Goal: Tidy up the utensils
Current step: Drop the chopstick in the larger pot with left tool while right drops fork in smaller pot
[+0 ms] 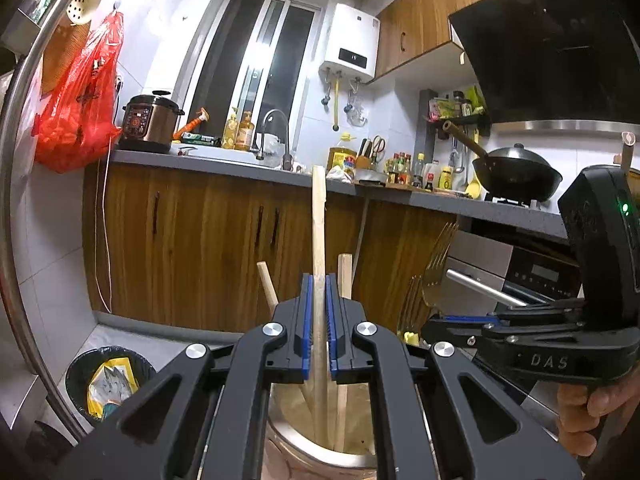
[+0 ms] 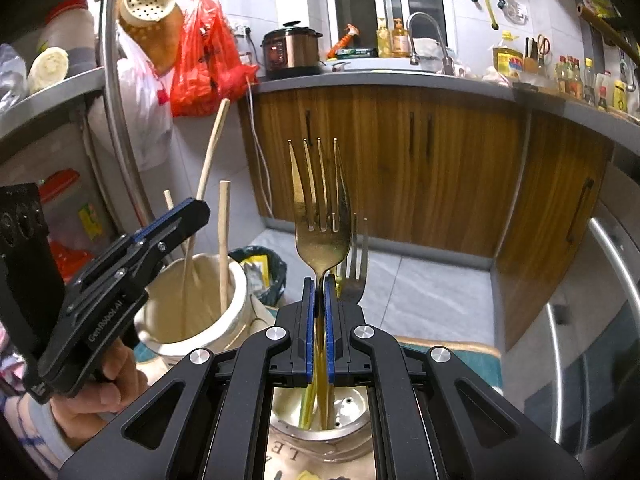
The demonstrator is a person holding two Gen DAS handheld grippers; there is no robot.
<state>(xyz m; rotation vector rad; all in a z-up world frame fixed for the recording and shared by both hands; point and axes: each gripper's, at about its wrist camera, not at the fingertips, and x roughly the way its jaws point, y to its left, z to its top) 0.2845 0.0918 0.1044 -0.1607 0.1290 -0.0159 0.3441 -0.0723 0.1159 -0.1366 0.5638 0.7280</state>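
My left gripper (image 1: 319, 280) is shut on a pale wooden chopstick (image 1: 318, 220) that stands upright in a cream holder (image 1: 320, 432) below the jaws. Two more chopsticks (image 1: 345, 276) lean in that holder. My right gripper (image 2: 319, 282) is shut on the neck of a gold fork (image 2: 320, 208), tines up, over a metal perforated holder (image 2: 344, 420). A second fork (image 2: 356, 264) stands behind it. In the right wrist view the left gripper (image 2: 196, 210) holds its chopstick (image 2: 214, 148) over the cream holder (image 2: 224, 320). In the left wrist view the right gripper (image 1: 436, 326) holds the fork (image 1: 438, 268).
A bin (image 1: 108, 380) with rubbish stands on the tiled floor at left. Wooden cabinets (image 1: 200, 248) and a grey counter (image 1: 240, 166) run behind. A steel rack pole (image 1: 16, 120) curves along the left. An oven (image 1: 532, 272) with a steel handle is at right.
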